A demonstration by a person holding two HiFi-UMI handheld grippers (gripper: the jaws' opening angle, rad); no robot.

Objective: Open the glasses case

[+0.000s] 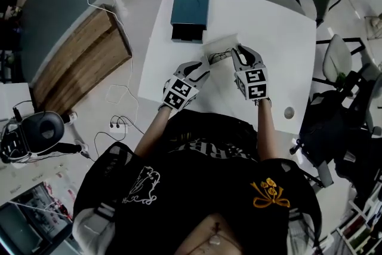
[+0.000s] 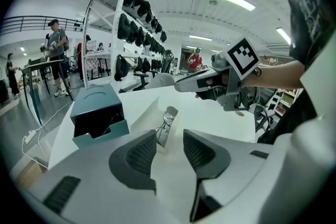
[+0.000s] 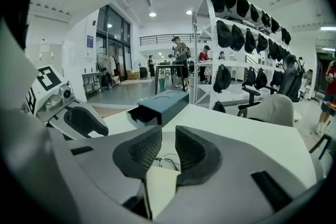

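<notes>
The white glasses case point(image 1: 219, 43) lies open in the middle of the white table point(image 1: 280, 57), one flap point(image 2: 143, 113) standing up. Wire-framed glasses point(image 2: 166, 124) rest in it. My left gripper point(image 1: 203, 66) hovers just left of the case, open, with nothing between its pads point(image 2: 142, 153); the glasses show beyond the gap. My right gripper point(image 1: 240, 52) is at the case's right edge, jaws a narrow gap apart, no thing pinched between the pads point(image 3: 147, 150). A white flap point(image 3: 160, 187) and the glasses point(image 3: 167, 159) show low beneath its jaws.
A teal box point(image 1: 191, 2) with its dark drawer end open stands at the table's far edge, behind the case. Office chairs point(image 1: 337, 57) crowd the table's right side. A wooden bench point(image 1: 83, 57) and loose cables lie on the floor to the left.
</notes>
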